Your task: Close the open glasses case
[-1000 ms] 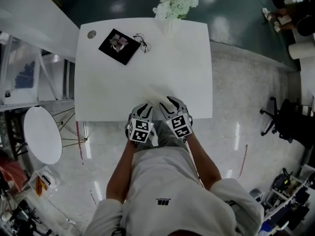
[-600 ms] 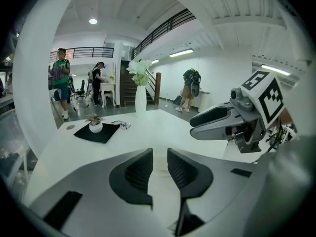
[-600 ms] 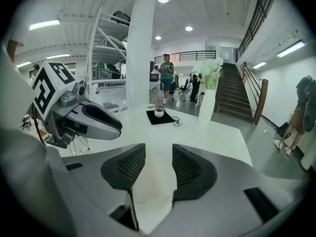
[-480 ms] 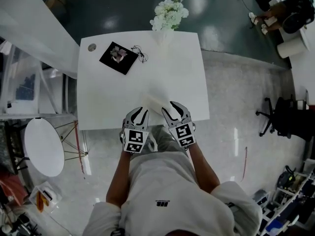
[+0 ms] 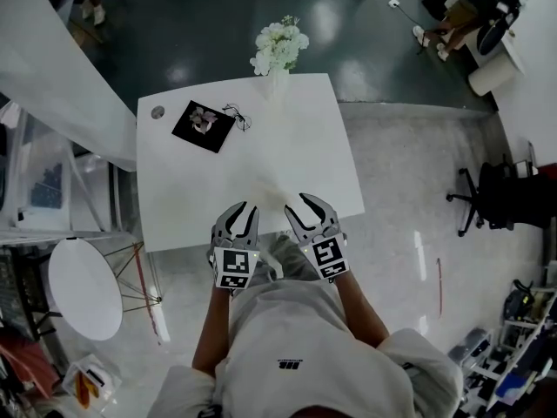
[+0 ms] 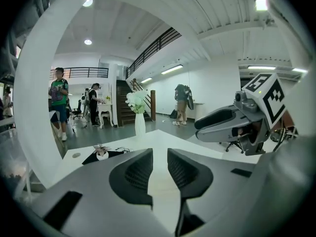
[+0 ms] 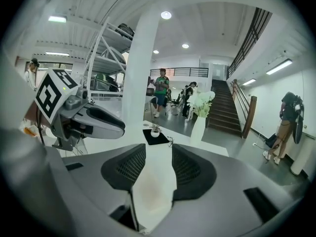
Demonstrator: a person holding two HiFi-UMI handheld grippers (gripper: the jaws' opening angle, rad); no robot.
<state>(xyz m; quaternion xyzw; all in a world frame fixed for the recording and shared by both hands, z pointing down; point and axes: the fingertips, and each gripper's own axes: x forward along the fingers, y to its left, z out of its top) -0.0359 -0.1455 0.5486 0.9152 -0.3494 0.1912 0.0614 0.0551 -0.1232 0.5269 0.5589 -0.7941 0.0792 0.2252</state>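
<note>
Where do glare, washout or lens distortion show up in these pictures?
Head view: bright glints on the dark glossy floor, and the white rectangular table looks washed out. Right gripper view: fisheye bows the white round column. Left gripper view: black corners, curved edges.

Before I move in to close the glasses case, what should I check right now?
1. Left claw jaws apart, nothing between them: ok.
2. Right claw jaws apart, nothing gripped: ok.
3. Glasses case located: only a faint pale shape on the white table, just ahead of the claws: cannot tell.
4. Case lid open or shut: cannot tell.
5. Black mat, glasses and vase of flowers sit at the far edge, away from the claws: ok.
</note>
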